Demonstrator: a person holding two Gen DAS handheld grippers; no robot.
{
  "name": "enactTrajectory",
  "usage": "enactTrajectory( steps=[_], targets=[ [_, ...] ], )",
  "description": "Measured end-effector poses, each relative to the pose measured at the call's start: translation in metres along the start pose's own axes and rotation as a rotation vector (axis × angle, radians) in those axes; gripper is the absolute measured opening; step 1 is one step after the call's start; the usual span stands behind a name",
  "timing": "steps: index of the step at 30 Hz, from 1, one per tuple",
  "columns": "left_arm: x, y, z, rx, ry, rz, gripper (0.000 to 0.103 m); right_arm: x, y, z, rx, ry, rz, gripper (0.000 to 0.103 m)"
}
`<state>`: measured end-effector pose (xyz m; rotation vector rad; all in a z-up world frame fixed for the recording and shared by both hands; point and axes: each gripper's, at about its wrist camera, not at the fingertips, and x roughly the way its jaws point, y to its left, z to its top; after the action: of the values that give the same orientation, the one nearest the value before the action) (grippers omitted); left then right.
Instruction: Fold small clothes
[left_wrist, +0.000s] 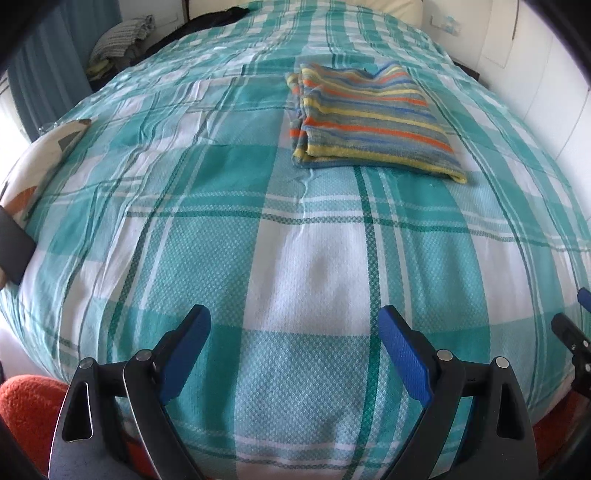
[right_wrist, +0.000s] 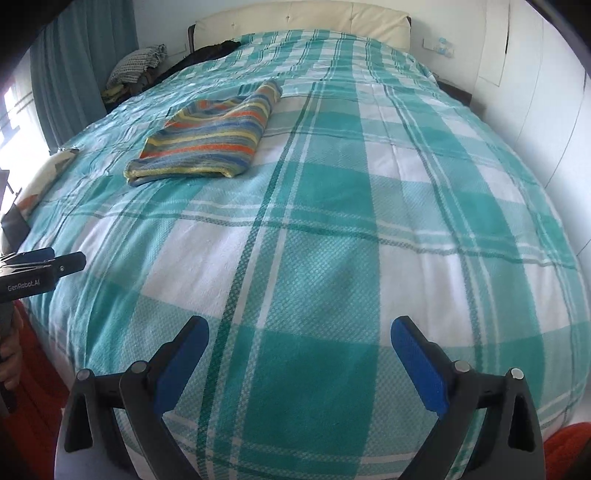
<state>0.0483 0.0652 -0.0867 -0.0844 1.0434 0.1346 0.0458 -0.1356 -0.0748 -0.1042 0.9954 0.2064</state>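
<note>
— Where was the striped garment (left_wrist: 373, 122)?

— Folded flat on the teal plaid bedspread (left_wrist: 258, 221), upper right of centre in the left wrist view, upper left in the right wrist view (right_wrist: 207, 136).

— And the grippers?

— The left gripper (left_wrist: 293, 326) stood spread wide at the bottom of its frame, nothing between its blue pads (left_wrist: 184, 354). The right gripper (right_wrist: 299, 338) gaped just as wide, also empty, low over the bedspread. Both were well apart from the garment.

— Anything else?

— A cream headboard (right_wrist: 303, 18) at the top, teal curtains (right_wrist: 70, 74) upper left.
</note>
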Motion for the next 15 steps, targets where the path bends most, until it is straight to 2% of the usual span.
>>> enactTrajectory(
  steps=[9,15],
  targets=[
    [0.002,-0.002,-0.004,0.011,0.004,-0.004,0.093,-0.008,0.017,0.004,-0.102,0.002,-0.127,0.098],
    [0.000,-0.007,-0.006,0.033,-0.008,-0.005,0.093,-0.009,0.014,0.002,-0.098,0.020,-0.165,0.098]
  ],
)
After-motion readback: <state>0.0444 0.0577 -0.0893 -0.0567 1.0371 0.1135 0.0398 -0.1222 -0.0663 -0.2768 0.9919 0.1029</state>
